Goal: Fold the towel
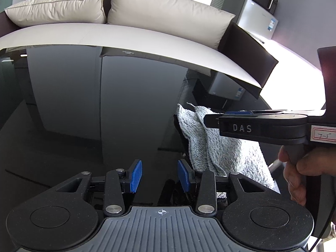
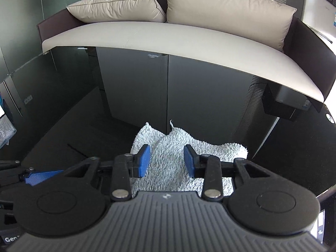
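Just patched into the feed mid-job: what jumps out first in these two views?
The grey towel, rumpled and partly doubled over on the glossy black table, directly under the right tool, whose blue pads stand apart above it. The left tool is open over bare table to the towel's left. Behind the table: a beige sofa with two cushions.

A glossy black glass tabletop (image 2: 88, 109) lies bare across its left and middle, leaving broad free room there for either hand. The one thing in the way on it is a crumpled grey-white terry towel (image 2: 168, 147), lying toward the right of that surface, with two of its corners standing up. The black right gripper with blue pads (image 2: 167, 160) hangs just above the towel, jaws apart, closing off the space over it. The left gripper (image 1: 160, 175) hovers over bare glass just beside the towel. Past the far edge, a beige-cushioned sofa (image 2: 168, 35) walls off the way forward.
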A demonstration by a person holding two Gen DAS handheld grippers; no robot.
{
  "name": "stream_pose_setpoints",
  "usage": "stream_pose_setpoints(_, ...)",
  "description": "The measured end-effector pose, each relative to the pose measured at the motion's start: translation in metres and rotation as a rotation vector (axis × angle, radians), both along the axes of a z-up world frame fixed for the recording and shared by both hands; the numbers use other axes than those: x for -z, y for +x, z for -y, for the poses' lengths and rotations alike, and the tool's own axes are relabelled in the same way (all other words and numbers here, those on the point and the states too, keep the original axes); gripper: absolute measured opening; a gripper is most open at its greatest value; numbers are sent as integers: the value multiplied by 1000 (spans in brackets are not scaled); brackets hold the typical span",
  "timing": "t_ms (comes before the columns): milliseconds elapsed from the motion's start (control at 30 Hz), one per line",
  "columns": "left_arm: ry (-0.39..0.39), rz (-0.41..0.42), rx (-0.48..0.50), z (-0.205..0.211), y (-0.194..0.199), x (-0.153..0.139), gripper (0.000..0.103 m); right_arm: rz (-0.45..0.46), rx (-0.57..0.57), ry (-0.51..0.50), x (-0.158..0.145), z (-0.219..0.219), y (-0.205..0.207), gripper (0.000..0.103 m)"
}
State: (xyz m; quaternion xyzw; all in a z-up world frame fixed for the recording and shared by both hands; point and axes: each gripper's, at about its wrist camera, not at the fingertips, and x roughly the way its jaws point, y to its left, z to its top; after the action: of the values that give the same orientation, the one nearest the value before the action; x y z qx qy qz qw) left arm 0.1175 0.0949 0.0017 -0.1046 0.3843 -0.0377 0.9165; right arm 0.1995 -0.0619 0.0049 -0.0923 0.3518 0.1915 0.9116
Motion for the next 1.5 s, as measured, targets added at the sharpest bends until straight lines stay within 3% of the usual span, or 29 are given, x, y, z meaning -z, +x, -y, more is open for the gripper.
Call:
stream_pose_setpoints(233, -7, 2, 6, -2, -1, 0, 37, -9, 9, -47, 14, -6, 1, 31)
stream_pose_setpoints(367, -8, 2, 9, -3, -3, 1, 37, -7, 19, -41, 14, -7, 2, 15)
stream_pose_setpoints(433, -7, 2, 11, -3, -4, 1, 37, -7, 27, -31, 13, -5, 2, 12)
stream_pose_setpoints(667, -5, 0, 12, -5, -6, 1, 37, -27, 58, 47, 10, 7, 1, 11)
stream_pose_setpoints(967, -2, -2, 11, -6, -6, 3, 37, -38, 99, 235, -3, 37, -2, 8)
stream_pose_setpoints(1267, 0, -1, 10, -6, -7, 2, 37, -15, 19, 300, -28, 36, -10, 7)
stream_pose_setpoints(1500, 0, -2, 5, -7, -8, 2, 37, -67, -18, 294, -19, 18, 0, 7)
